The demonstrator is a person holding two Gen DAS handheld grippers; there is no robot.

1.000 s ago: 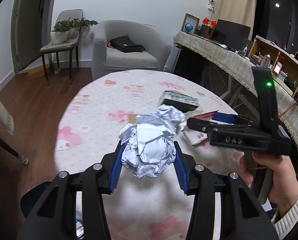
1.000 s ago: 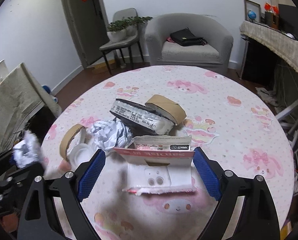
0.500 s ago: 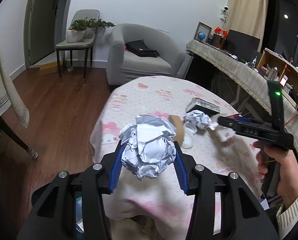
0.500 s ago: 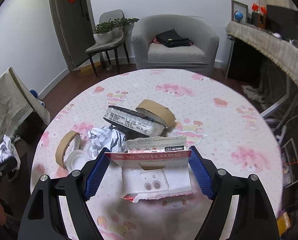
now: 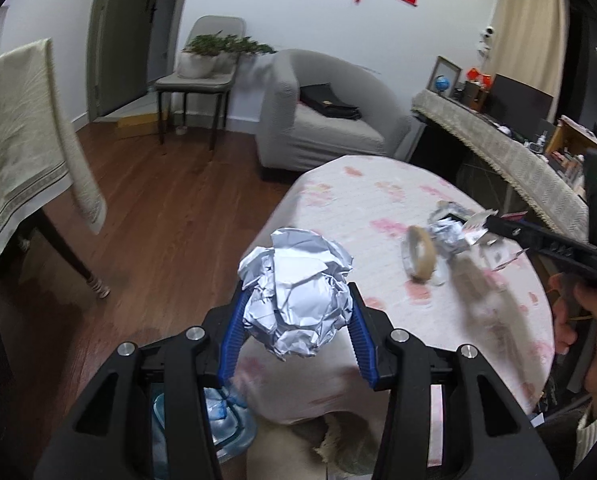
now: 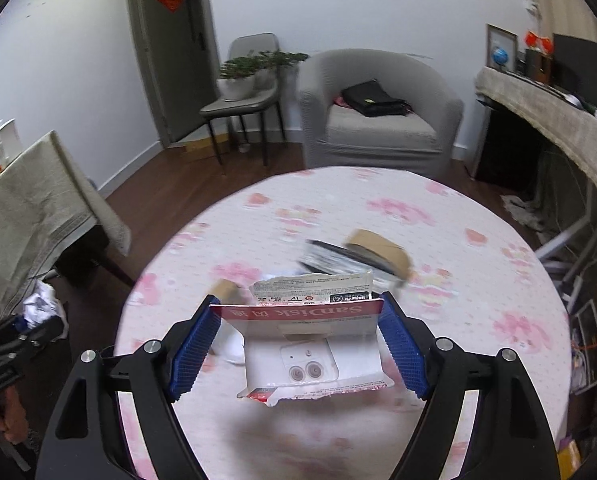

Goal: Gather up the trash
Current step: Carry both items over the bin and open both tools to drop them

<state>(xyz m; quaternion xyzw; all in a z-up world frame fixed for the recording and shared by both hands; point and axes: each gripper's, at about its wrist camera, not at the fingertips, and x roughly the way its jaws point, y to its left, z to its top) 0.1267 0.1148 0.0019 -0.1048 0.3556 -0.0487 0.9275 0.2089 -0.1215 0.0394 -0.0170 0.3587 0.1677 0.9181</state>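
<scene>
My left gripper (image 5: 296, 312) is shut on a crumpled silver foil ball (image 5: 296, 298), held off the left edge of the round table (image 5: 362, 200), over the floor. My right gripper (image 6: 298, 340) is shut on a torn red and white SanDisk package (image 6: 310, 340), lifted above the table (image 6: 378, 208). It also shows at the right of the left wrist view (image 5: 538, 240). On the table lie a second foil ball (image 5: 446, 232), a brown tape roll (image 5: 418, 252), a black and white packet (image 6: 334, 260) and another tape roll (image 6: 382, 246).
A clear blue bin or bottle (image 5: 222, 416) sits low under my left gripper beside the table. A cloth-covered table (image 5: 22, 152) stands left, a grey armchair (image 6: 378, 120) and a chair with plants (image 6: 246, 92) behind, and a long sideboard (image 5: 498, 152) on the right.
My left gripper has carried the foil ball leftwards off the table, out over the floor. My right gripper has lifted the SanDisk package higher and pulled back from the pile.
</scene>
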